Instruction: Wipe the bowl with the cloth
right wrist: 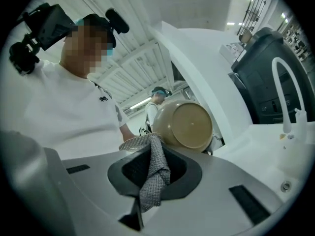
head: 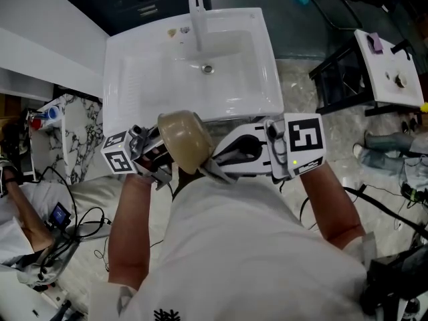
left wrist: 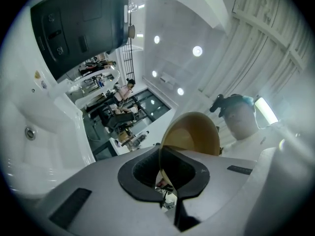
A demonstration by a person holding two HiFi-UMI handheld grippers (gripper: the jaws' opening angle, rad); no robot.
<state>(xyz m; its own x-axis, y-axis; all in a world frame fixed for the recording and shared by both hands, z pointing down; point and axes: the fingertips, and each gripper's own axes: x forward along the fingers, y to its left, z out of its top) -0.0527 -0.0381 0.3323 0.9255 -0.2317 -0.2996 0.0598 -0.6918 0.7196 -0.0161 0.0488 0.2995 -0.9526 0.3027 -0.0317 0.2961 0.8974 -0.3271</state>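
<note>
The floor is pale stone with grey swirls. A big white sink stands on it at 12 o'clock, with a thin white curved tap at its back edge.

At 9 o'clock there is a small table with a black-and-white marble top. Below it, at 8 o'clock, another person's arm lies near a small blue screen and some black cables.

In the middle, the left gripper has its jaws closed tight on the rim of a tan round bowl. The bowl is held up in the air, just in front of the sink and close to the holder's chest. It is tipped on its side, with its bottom facing the right gripper.

The right gripper is just beside the bowl, at its 3 o'clock. Its jaws are pinched shut on a grey woven cloth. The cloth sticks up between the jaws and folds over near the outside of the bowl. I cannot tell if it touches.

At 2 o'clock stands a black frame with a white top, and a small purple thing lies on it. At 3 o'clock someone's legs rest on the floor.

The holder's white shirt and bare arms hide the floor at 6 o'clock. The bowl hides the left gripper's tips from above.
</note>
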